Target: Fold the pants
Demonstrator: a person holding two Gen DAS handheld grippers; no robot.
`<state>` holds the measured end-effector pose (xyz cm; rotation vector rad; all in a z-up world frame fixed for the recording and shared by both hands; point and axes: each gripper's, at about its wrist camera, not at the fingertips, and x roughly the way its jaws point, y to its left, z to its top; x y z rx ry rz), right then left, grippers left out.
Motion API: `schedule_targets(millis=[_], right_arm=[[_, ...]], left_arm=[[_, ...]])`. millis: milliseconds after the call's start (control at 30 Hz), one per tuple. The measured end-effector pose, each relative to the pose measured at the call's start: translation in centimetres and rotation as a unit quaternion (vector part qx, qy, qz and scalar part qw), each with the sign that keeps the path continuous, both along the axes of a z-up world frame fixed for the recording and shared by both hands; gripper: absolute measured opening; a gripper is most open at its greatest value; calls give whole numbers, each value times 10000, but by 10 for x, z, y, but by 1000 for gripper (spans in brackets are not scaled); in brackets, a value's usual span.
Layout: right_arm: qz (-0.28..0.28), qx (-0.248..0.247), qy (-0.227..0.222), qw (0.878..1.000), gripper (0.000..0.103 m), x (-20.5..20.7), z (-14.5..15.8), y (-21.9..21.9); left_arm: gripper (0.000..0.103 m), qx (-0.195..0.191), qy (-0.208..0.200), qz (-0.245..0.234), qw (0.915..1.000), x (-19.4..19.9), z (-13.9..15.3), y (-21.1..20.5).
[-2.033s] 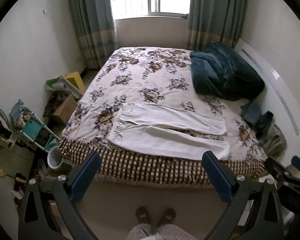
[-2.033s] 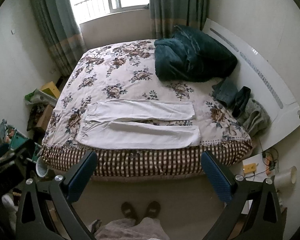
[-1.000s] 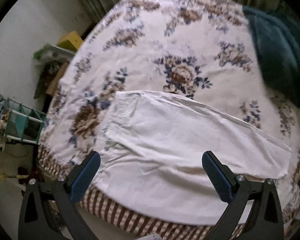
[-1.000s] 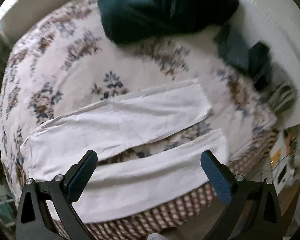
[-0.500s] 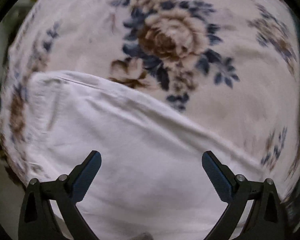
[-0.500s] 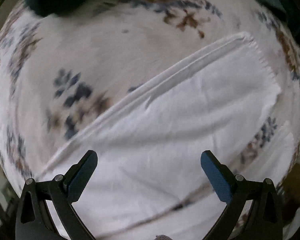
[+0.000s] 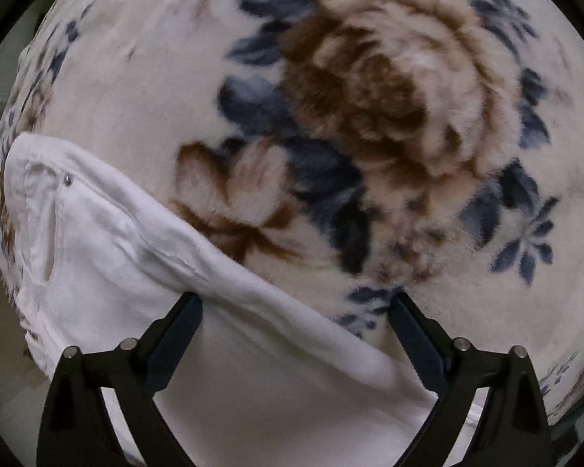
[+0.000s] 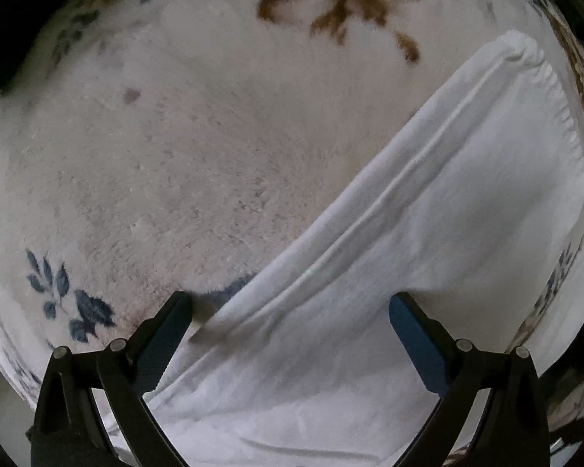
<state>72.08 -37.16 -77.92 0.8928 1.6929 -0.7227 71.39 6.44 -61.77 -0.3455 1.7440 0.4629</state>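
The white pants are lying flat on the floral blanket that is covering the bed. In the left wrist view the waist end is showing, with a small metal rivet near the corner and a pocket opening just below it. The far edge of the pants is running as a seam from the upper left down to the lower right. In the right wrist view one pant leg is stretching up to the right, and its hem is lying near the edge of the blanket.

The left gripper is standing right over this far edge with its two fingers wide apart; one finger is over the white cloth and the other is over the blanket beside it. The right gripper is also spread wide, one finger on the blanket side and one on the leg. Neither is clamping anything. Whether the fingertips are touching the fabric, I cannot tell.
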Motion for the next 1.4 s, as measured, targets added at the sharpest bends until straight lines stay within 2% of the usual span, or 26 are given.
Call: schedule_targets(millis=[33,67,100,133,200,233,267,300,367,500,600,767,833,900,1000,1100,1200,1300,1400], right_arm=[[-39,-7,-19,10000,97,-1,0,0],[-74,4,-41,10000,90,-2,0,0],[-85,13,-62,9999,80,-4,1,0],[-69,18,-87,9999,74,-4,1,-2],[2,37,-174,9998,47,-2,6,-4],[26,74,-258,9996,38,-3,8,-4],[11,138,-344,9993,19,-5,11,-3],[-30,230,-439,9988,8,-7,14,-3],[-91,269,-630,9976,7,-13,24,-1],[152,78,-961,9952,5,-26,53,9],[241,-78,-1245,9919,5,-46,82,11],[560,-361,-1702,9832,4,-80,144,13],[618,-397,-1829,9804,4,-94,168,-7],[634,-406,-1953,9778,4,-127,197,-28],[694,-385,-2128,9739,4,-169,225,-48],[842,-404,-2196,9711,4,-209,241,-47],[1007,-374,-2147,9707,4,-251,249,-46],[1110,-303,-2029,9724,4,-280,239,-43],[1225,-231,-1813,9755,4,-312,219,-39]], left_arm=[[81,-7,-113,-36,9999,-1,6,-2],[64,-30,-238,-55,9997,-1,15,-4],[35,-130,-412,-44,9991,-3,22,-2],[27,-188,-549,-42,9983,-6,31,1],[12,-398,-741,10,9965,-13,41,8],[9,-505,-854,55,9950,-18,47,14],[7,-648,-988,128,9929,-23,50,19],[5,-848,-1164,225,9893,-32,57,25],[4,-1116,-1358,223,9842,-42,66,32],[3,-1400,-1863,206,9723,-66,101,39],[3,-1617,-2146,252,9629,-73,111,58],[3,-1958,-2617,401,9442,-115,140,84],[3,-2075,-2752,509,9373,-138,155,89],[3,-2143,-2916,612,9302,-164,171,93],[3,-2185,-3066,759,9233,-207,188,96],[3,-2180,-3115,924,9203,-264,196,100],[3,-2145,-3044,1130,9212,-311,183,104],[3,-2023,-2817,1335,9284,-357,149,110],[3,-1877,-2611,1442,9358,-382,110,110]])
